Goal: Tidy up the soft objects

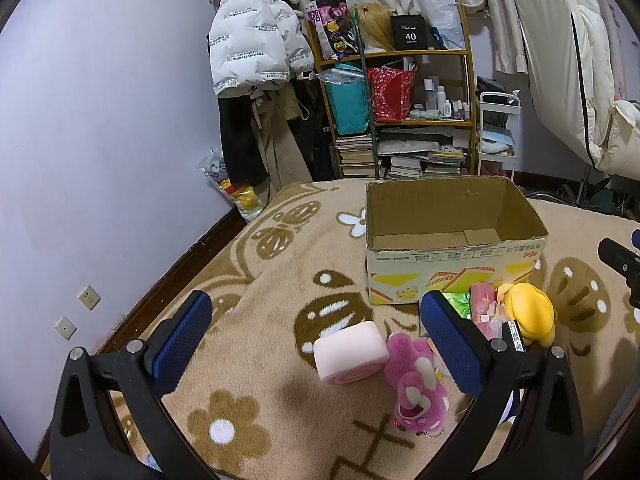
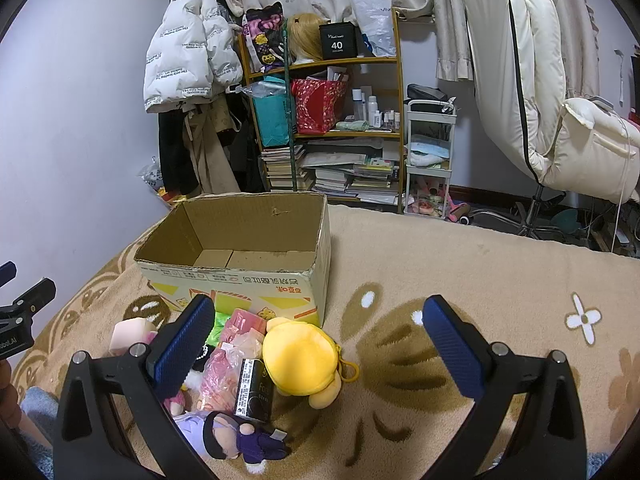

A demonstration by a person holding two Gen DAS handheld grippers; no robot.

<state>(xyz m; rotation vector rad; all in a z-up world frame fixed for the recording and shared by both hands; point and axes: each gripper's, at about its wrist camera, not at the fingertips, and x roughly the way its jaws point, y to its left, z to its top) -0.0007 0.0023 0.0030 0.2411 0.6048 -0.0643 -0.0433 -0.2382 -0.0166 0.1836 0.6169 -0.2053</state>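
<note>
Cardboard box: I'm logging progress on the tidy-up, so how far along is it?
Nothing looks done: the cardboard box shows only its bare bottom. Nothing is in hand; the left gripper and right gripper are both open. All toys remain on the blanket: the yellow plush, pink plush, pink roll cushion and purple doll.

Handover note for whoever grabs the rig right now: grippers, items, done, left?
Left gripper: open, holding nothing, over the pink sponge block and pink plush.
Right gripper: open, holding nothing, above the yellow plush.
Cardboard box sits open on the blanket; no items visible inside.
All soft items lie in a pile in front of the box, including the purple doll and pink packets.
Done: nothing boxed.
Left: likely move every item into the box.
</note>
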